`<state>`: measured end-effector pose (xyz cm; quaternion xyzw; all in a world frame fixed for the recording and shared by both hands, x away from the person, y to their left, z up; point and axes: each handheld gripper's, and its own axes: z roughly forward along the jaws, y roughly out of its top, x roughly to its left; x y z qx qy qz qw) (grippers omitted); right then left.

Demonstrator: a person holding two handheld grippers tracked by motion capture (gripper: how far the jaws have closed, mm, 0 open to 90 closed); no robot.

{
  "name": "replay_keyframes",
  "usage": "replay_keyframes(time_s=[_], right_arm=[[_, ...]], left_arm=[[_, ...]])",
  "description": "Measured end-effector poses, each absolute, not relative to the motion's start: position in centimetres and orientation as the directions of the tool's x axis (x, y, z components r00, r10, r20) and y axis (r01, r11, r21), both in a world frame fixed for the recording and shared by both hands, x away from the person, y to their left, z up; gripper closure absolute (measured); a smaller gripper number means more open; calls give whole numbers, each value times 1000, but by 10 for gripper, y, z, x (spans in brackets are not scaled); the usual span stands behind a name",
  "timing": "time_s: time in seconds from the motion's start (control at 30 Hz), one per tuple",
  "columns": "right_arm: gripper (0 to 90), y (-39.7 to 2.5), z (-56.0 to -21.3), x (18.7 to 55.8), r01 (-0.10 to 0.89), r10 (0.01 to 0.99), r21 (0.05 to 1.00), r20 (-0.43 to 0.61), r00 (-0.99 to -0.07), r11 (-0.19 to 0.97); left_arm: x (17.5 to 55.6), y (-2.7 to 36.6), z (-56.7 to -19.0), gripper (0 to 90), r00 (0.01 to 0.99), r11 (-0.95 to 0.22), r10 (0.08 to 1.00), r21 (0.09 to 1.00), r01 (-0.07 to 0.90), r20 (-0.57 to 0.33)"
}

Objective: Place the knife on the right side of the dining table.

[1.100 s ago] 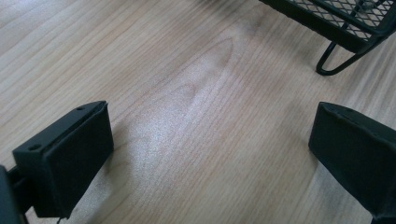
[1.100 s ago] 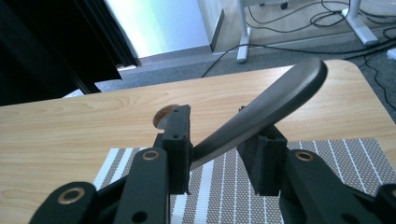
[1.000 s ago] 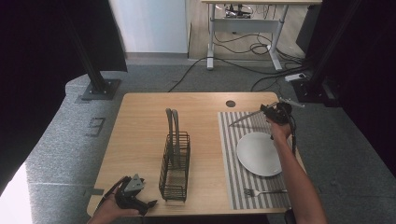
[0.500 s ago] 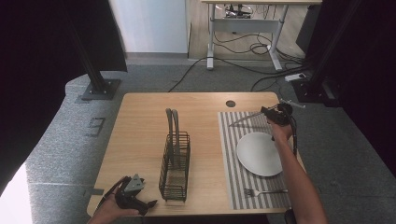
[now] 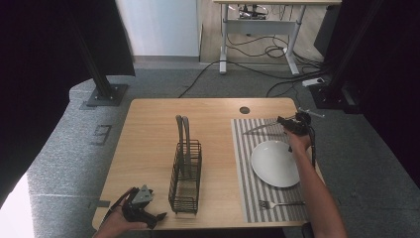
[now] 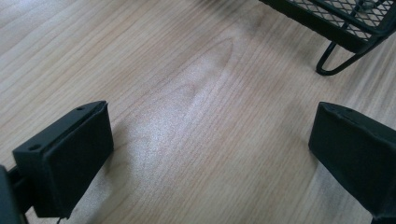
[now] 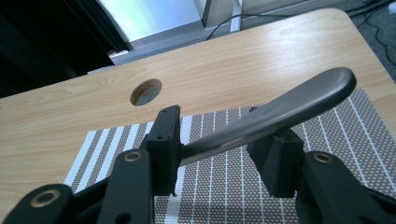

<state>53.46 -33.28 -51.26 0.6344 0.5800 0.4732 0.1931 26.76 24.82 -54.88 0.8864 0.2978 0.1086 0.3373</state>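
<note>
Wooden table (image 5: 148, 134), right tongs (image 7: 219, 154) gripping knife (image 7: 280, 109), left tongs (image 6: 210, 144) wide.

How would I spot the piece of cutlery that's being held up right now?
Find the striped placemat on the table's right side, with a white plate on it. Beyond the plate, the right gripper holds a grey metal utensil above the mat, while the fork lies flat near the front edge.

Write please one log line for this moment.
right gripper: shut on knife, above striped placemat | left gripper: open, near wire caddy | plate, fork on placemat
</note>
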Motion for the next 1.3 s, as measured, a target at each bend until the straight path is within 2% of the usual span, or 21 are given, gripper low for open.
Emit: replay_keyframes(time_s=[0.83,1.07,1.3], right_arm=[[483,-338,-526,538,608,905,734,422,-59,-302],[483,-336,-524,537,601,910,748,406,-79,-281],[461,-338,-527,538,618,909,731,412,-61,-290]], left_arm=[[268,248,-549,0,799,-595,601,663,455,-8],[268,248,-549,0,799,-595,601,663,455,-8],[268,248,-549,0,799,-595,601,663,455,-8]])
